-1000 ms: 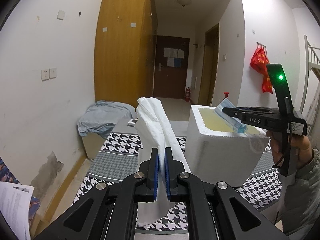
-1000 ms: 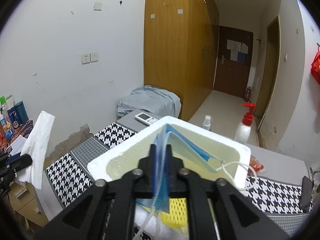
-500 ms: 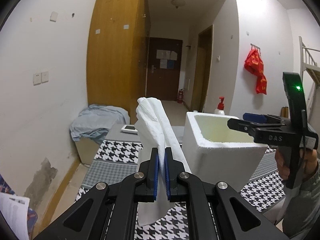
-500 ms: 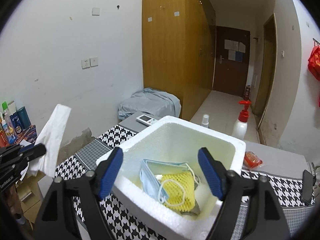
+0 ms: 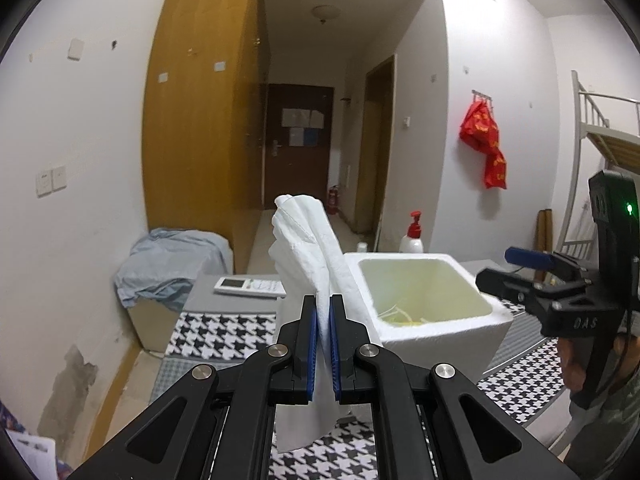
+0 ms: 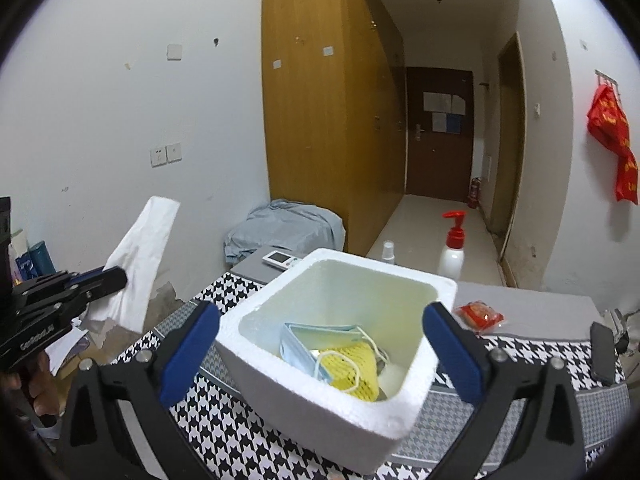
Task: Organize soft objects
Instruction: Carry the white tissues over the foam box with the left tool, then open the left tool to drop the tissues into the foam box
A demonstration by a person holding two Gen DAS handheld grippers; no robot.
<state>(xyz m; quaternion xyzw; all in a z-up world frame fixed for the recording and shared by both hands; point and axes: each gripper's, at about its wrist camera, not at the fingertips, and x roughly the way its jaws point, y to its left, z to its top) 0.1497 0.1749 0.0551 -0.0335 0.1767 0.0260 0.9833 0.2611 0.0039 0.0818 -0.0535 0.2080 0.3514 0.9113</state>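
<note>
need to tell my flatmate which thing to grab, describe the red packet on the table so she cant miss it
Start at the white foam box on the houndstooth table. Look past its far right corner to the plain grey strip, where the red packet lies flat. It is small, crinkly and shiny; the nearby pump bottle stands upright and is red only at its top.

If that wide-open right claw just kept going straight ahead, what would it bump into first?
Most likely the white foam box. The right gripper points straight at it with its jaws spread wider than the box, above the blue face mask and yellow net inside; depth is uncertain.
</note>
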